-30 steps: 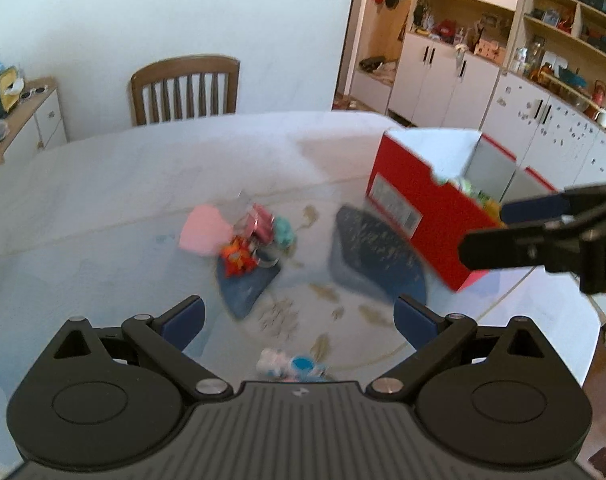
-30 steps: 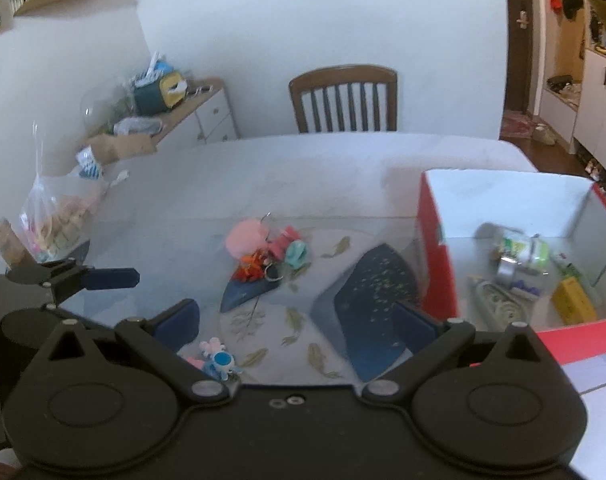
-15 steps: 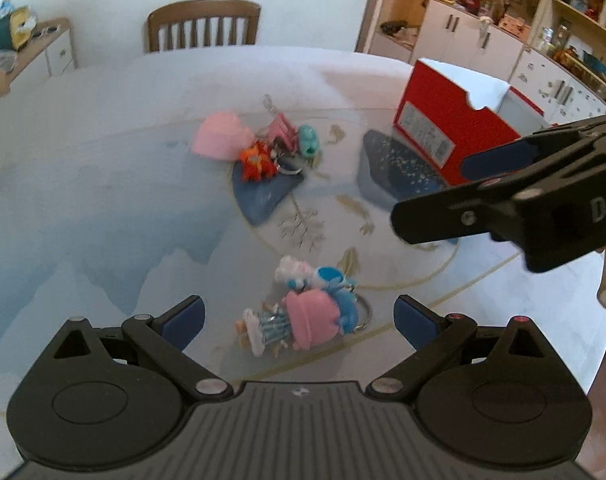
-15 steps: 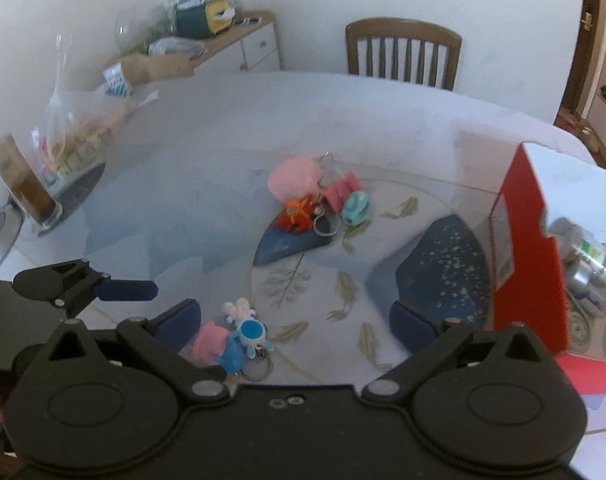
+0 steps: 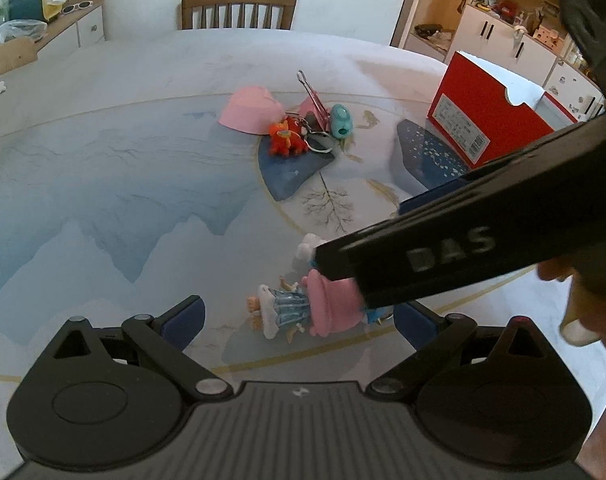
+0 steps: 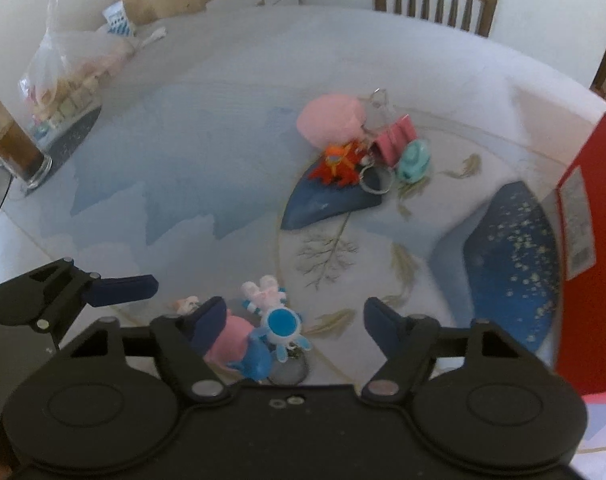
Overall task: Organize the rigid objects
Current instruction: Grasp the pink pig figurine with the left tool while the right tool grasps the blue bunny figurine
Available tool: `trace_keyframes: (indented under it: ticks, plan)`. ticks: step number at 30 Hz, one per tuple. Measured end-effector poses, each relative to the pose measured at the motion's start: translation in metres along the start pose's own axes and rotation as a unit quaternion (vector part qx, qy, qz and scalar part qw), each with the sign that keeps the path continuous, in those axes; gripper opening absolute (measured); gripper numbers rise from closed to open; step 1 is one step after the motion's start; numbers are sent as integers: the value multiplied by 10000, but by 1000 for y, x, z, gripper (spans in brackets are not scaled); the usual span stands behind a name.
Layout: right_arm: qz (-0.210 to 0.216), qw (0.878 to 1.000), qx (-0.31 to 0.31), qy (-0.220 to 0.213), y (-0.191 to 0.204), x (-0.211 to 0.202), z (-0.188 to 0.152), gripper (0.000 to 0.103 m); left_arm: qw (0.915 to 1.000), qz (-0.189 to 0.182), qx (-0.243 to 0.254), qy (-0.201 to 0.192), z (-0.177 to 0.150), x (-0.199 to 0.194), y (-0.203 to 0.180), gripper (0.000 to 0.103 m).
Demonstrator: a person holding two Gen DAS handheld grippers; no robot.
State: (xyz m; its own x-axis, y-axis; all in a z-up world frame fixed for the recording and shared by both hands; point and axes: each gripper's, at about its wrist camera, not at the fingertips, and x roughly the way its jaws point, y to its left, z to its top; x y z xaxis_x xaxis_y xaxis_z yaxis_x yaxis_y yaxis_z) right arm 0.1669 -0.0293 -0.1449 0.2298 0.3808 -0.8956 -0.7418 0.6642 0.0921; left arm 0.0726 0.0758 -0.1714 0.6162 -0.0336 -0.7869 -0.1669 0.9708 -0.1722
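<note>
Your right gripper (image 6: 291, 320) has come down over the near cluster of small toys, and its jaws are closing. The pink-hatted doll (image 6: 227, 338) and the blue-and-white keychain figure (image 6: 281, 326) lie between the pads. The left pad sits against the doll's hat; the right pad stands clear, so nothing is clamped.

In the left wrist view the right gripper's black body crosses low over that same doll (image 5: 303, 308). A second ago it hung well above the table beside the red box.

Your left gripper (image 5: 299, 318) has also dropped toward the doll. Its jaws stand wide, the doll on the table between the blue pads, neither pad touching it. It holds nothing.

Both tools now crowd one target. My read: the right is making the pick, so keep the left back.

Farther out on the table (image 5: 103, 160), a second cluster waits untouched: pink heart-shaped dish (image 5: 251, 110), red-orange figure (image 5: 285, 140), pink binder clip (image 5: 315, 104), teal charm (image 5: 340, 120).

The red box (image 5: 479, 128) stands at the right edge; it is the likely drop point.

Risk: the key ring may trail or snag the doll on lift.
</note>
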Motion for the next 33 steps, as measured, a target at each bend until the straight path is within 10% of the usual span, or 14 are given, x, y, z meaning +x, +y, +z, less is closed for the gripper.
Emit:
trace_keyframes:
  ticks: [33]
  plan:
    - [-213,9996,168,79,-5,15,-5,24,9988,175,451,-63,-8,10,-32,78]
